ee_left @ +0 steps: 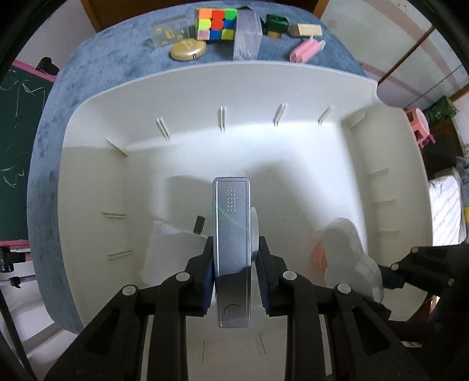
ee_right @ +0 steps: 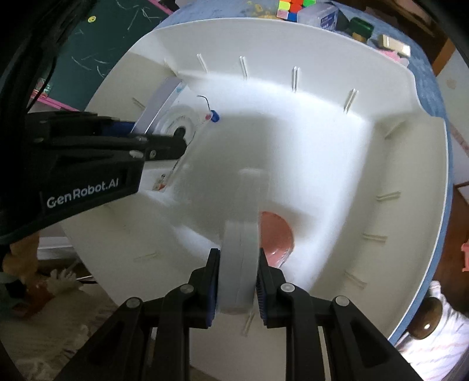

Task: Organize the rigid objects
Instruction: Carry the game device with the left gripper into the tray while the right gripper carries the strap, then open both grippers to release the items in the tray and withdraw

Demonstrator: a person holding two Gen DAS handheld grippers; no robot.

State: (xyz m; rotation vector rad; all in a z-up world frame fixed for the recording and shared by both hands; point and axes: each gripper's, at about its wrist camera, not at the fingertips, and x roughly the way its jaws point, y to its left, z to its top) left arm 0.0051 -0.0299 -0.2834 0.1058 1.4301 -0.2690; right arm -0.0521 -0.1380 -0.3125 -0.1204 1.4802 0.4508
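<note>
A large white bin (ee_left: 205, 88) sits on a blue cloth. Over its floor, my left gripper (ee_left: 234, 252) is shut on a slim grey device (ee_left: 231, 222) with a dot grille, held upright and pointing away. In the right wrist view that gripper (ee_right: 164, 140) comes in from the left, the grey device (ee_right: 155, 102) edge-on. My right gripper (ee_right: 239, 263) is shut on a white rounded case (ee_right: 239, 258) low inside the bin (ee_right: 322, 38); a pink object (ee_right: 277, 234) lies just right of it. The left wrist view shows the same case (ee_left: 348, 255) at the right gripper (ee_left: 384, 275).
Beyond the bin on the cloth lie a colour cube (ee_left: 217, 23), a gold round compact (ee_left: 187, 49), a clear box (ee_left: 247, 35), a green block (ee_left: 275, 25), a beige block (ee_left: 304, 29) and a pink item (ee_left: 306, 51). A white carton (ee_left: 170, 252) and white disc (ee_right: 176, 126) rest inside the bin.
</note>
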